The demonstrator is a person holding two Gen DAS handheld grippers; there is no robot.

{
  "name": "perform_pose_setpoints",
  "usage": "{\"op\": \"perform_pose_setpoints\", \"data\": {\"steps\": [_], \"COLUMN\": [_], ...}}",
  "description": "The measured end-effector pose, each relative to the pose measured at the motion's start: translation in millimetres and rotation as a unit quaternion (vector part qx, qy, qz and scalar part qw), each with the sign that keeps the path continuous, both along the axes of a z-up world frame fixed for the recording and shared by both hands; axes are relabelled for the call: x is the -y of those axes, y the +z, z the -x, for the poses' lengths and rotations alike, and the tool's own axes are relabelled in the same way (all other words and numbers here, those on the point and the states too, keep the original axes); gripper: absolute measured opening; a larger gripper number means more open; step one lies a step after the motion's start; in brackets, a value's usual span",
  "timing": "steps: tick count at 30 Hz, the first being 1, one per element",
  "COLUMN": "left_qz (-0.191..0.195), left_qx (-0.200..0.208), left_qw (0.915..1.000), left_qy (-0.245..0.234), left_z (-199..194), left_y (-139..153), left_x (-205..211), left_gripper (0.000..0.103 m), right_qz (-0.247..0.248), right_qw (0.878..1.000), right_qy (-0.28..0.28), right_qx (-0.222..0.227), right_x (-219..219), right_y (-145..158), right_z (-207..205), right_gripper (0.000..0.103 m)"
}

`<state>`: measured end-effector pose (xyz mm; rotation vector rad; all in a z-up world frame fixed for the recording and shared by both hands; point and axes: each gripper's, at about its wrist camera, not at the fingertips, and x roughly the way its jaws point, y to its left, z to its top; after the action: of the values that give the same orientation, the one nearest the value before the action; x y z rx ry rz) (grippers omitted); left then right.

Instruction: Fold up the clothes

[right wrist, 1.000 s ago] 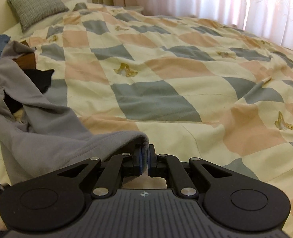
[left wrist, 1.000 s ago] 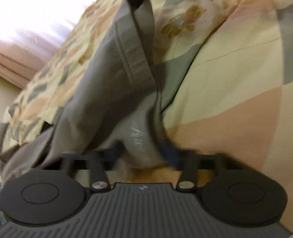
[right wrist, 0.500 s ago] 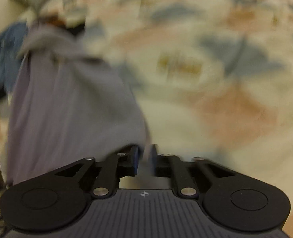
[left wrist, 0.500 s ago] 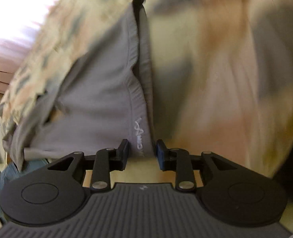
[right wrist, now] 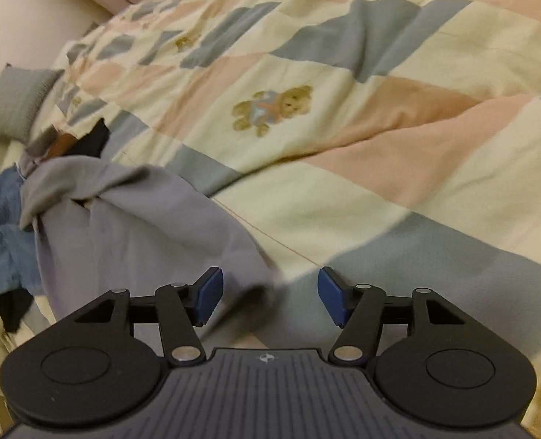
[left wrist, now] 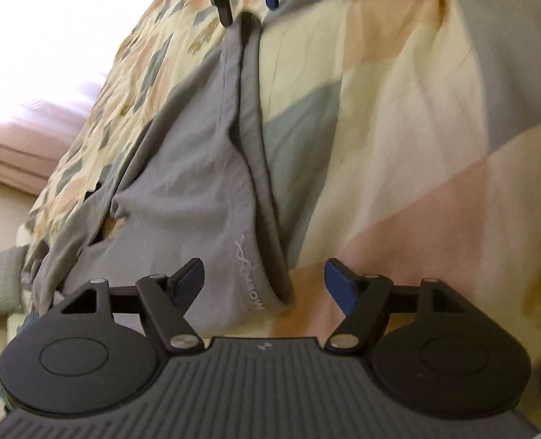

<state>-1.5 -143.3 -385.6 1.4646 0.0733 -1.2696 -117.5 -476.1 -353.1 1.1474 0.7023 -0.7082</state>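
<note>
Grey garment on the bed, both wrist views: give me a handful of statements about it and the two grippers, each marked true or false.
1. The left gripper is open, with the grey garment's corner lying between its fingers. True.
2. The right gripper is clamped shut on the garment. False: its fingers stand wide apart, with the cloth's edge lying loose between them.
3. The garment lies on a patchwork quilt with a teddy bear printed on it. True.
4. The garment is folded into a neat square. False: it lies stretched out and rumpled.
5. A blue denim item lies beside the garment's far end. True.
</note>
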Motion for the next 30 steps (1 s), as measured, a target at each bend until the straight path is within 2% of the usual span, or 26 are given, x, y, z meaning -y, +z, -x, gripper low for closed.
{"op": "perform_pose_setpoints", "data": {"steps": [2,3,4,5,6,7,10,13,16,19,21,23,27,30], "left_qz": [0.016,0.022,0.023,0.019,0.015,0.015,0.013,0.018,0.023,0.024,0.023,0.026,0.038,0.041], "left_qx": [0.020,0.022,0.020,0.024,0.028,0.041,0.059,0.071,0.090,0.092,0.083,0.056,-0.026,-0.070], "left_qw": [0.9995,0.9993,0.9993,0.9994,0.9994,0.9991,0.9982,0.9973,0.9956,0.9952,0.9956,0.9967,0.9954,0.9897], "left_qy": [0.016,0.022,0.023,0.018,0.013,0.004,0.000,0.002,0.007,0.024,0.038,0.051,0.085,0.118], "left_z": [-1.4,-5.5,-7.7,-7.9,-8.0,-7.0,-5.2,6.1,39.0,107.1,163.1,226.6,343.8,406.4], "left_y": [-8.3,-10.8,-12.0,-15.2,-18.4,-21.3,-15.4,19.4,64.9,101.2,117.0,125.7,114.5,98.9], "left_x": [2.4,5.8,7.6,8.5,9.2,8.8,8.4,7.6,8.4,18.0,27.2,37.8,76.7,107.6], "left_gripper": [0.069,0.065,0.055,0.043,0.023,0.023,0.022,0.022,0.022,0.022,0.022,0.022,0.023,0.023], "right_qz": [0.003,0.002,0.002,0.001,0.001,0.001,0.033,0.071,0.113,0.140,0.137,0.127,0.119,0.128], "right_qw": [1.000,1.000,1.000,1.000,1.000,1.000,0.998,0.992,0.980,0.968,0.967,0.966,0.964,0.962], "right_qy": [0.004,0.008,0.011,0.015,0.019,0.023,0.050,0.092,0.139,0.175,0.195,0.216,0.238,0.241], "right_qx": [0.014,0.006,-0.001,-0.009,-0.013,-0.017,0.000,0.048,0.090,0.108,0.090,0.061,0.007,-0.018], "right_x": [1.5,2.1,2.8,3.4,4.3,5.1,6.3,8.7,11.9,20.9,35.6,53.3,87.7,102.0], "right_y": [-4.8,-9.2,-13.5,-17.7,-19.4,-21.0,-0.2,39.2,81.3,111.3,117.1,116.0,111.0,111.6], "right_z": [-6.9,-13.7,-20.4,-27.0,-31.5,-35.9,-40.8,-35.2,-15.6,23.3,63.7,106.0,191.9,246.1], "right_gripper": [0.060,0.058,0.044,0.036,0.017,0.010,0.007,0.006,0.006,0.006,0.006,0.006,0.006,0.006]}}
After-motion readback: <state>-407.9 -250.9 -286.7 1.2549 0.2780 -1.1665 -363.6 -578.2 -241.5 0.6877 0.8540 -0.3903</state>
